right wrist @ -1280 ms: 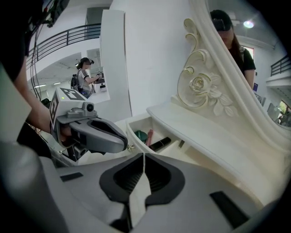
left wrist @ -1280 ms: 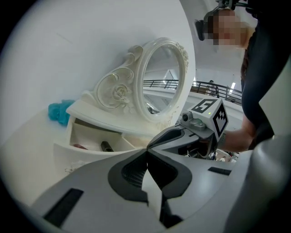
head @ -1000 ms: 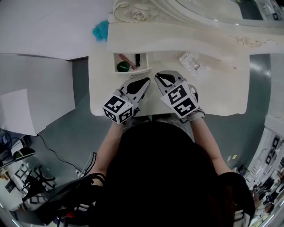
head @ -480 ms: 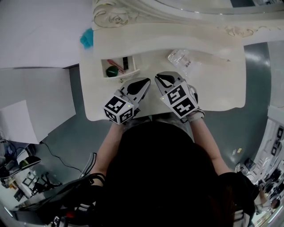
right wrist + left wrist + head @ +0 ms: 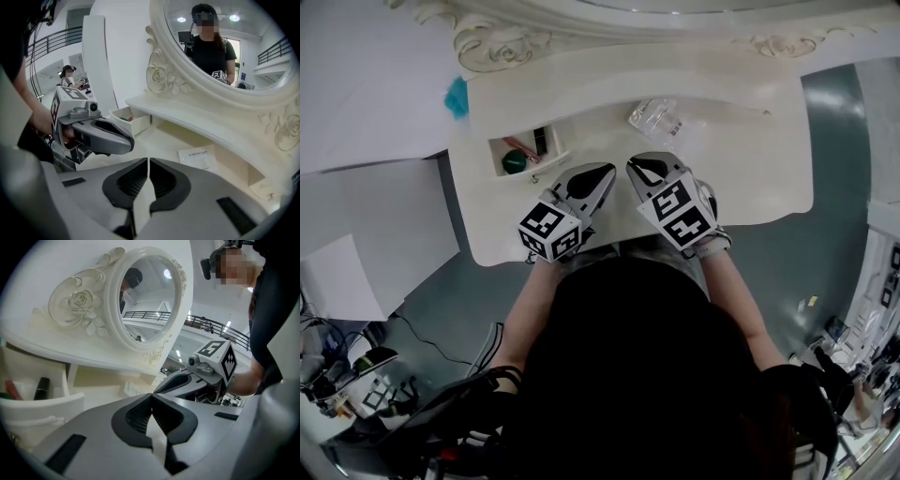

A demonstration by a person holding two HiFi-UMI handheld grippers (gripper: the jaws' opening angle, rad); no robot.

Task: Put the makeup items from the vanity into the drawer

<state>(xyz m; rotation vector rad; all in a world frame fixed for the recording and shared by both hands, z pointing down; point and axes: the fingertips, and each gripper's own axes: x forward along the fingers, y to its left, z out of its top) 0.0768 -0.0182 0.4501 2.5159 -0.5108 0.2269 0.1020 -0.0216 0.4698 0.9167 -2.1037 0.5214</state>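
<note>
Both jaws were closed and empty. Left gripper (image 5: 600, 174) and right gripper (image 5: 643, 170) sat at the near counter (image 5: 750, 169) edge. Clear packet (image 5: 659, 118) lay far, right of the open drawer (image 5: 534, 167). Probably light, flimsy, slippery; pinch one edge.

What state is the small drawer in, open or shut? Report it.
Open. The drawer is pulled out, with a green round item, a red stick and a black tube visible inside.

The head view looks steeply down on the table (image 5: 741, 178); both gripper views sit close behind their fingers (image 5: 135, 418), sharing the mirror (image 5: 145, 291) beyond.
</note>
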